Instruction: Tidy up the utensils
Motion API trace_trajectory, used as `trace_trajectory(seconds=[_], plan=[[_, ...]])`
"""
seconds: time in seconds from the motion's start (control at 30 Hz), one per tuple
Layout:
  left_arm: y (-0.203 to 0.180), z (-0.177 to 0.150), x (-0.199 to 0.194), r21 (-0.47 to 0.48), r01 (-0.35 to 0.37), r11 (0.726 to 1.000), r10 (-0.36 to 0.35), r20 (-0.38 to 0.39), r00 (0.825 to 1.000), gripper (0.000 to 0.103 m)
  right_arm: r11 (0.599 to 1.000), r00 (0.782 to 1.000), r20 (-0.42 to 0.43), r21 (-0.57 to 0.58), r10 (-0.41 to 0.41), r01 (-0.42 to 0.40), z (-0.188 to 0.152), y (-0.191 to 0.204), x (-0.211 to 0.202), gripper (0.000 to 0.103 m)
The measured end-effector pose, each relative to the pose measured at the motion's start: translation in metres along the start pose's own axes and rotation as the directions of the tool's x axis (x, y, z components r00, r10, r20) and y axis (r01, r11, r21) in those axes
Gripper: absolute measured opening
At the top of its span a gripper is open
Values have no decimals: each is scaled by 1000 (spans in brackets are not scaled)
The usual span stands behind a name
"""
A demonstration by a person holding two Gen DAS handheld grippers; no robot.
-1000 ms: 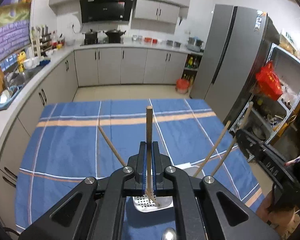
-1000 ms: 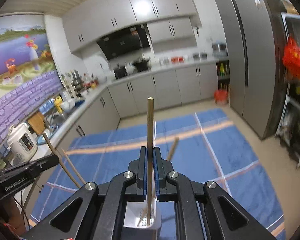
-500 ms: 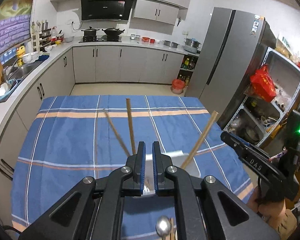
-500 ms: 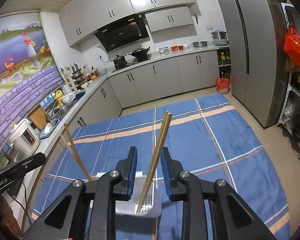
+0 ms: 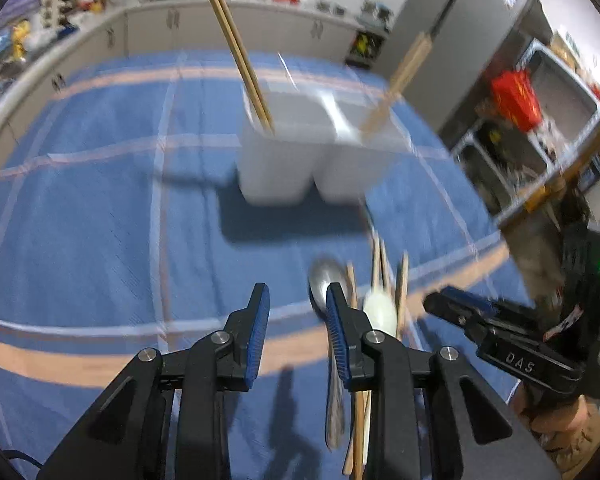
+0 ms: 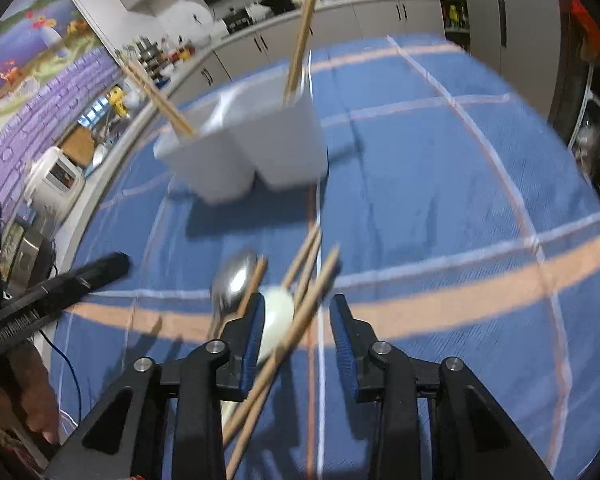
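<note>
Looking along the left gripper (image 5: 298, 312), I see its fingers have just been parting and stand released, nothing between them; the metal spoon (image 5: 326, 284) lies just at 1 o'clock of them, touching the loose chopsticks (image 5: 400, 280) and white spoon (image 5: 380, 312) on the blue tabletop (image 5: 100, 220). The white holder (image 5: 296, 148) stands at 12 o'clock, chopsticks already in it.

From the right gripper (image 6: 298, 314), fingers likewise just been widening, unclenched, the loose chopsticks (image 6: 308, 288) run between them ungripped. I judge the next pickup is beginning: lower, close on one piece.
</note>
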State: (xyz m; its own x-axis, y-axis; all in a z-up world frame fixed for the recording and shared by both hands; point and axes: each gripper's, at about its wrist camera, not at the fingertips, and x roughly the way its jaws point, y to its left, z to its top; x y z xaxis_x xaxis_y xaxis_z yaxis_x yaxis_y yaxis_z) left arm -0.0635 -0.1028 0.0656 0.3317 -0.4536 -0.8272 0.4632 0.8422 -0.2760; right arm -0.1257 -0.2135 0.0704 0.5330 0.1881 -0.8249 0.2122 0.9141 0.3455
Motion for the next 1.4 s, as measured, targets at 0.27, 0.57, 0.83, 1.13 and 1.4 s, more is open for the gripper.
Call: trace_trajectory(seconds=[0.27, 0.57, 0.83, 1.13, 1.4], plan=[[-15, -23, 47, 43, 10, 999, -6, -99, 995, 28, 995, 995, 4, 22, -98, 98, 1, -1, 21, 24], [-19, -14, 57, 93, -111, 989, 119, -76, 990, 6, 983, 983, -15, -17, -186, 185, 9, 4, 30, 11], [26, -19, 31, 2, -128, 992, 127, -111, 986, 6, 968, 968, -35, 25, -250, 251, -4, -41, 2, 9], [2, -1, 2, 15, 23, 1000, -22, -59, 998, 6, 970, 971, -30, 39, -239, 240, -6, -45, -3, 10], [-37, 8, 67, 133, -36, 990, 64, -210, 976, 7, 977, 978, -37, 47, -206, 208, -3, -46, -1, 10]])
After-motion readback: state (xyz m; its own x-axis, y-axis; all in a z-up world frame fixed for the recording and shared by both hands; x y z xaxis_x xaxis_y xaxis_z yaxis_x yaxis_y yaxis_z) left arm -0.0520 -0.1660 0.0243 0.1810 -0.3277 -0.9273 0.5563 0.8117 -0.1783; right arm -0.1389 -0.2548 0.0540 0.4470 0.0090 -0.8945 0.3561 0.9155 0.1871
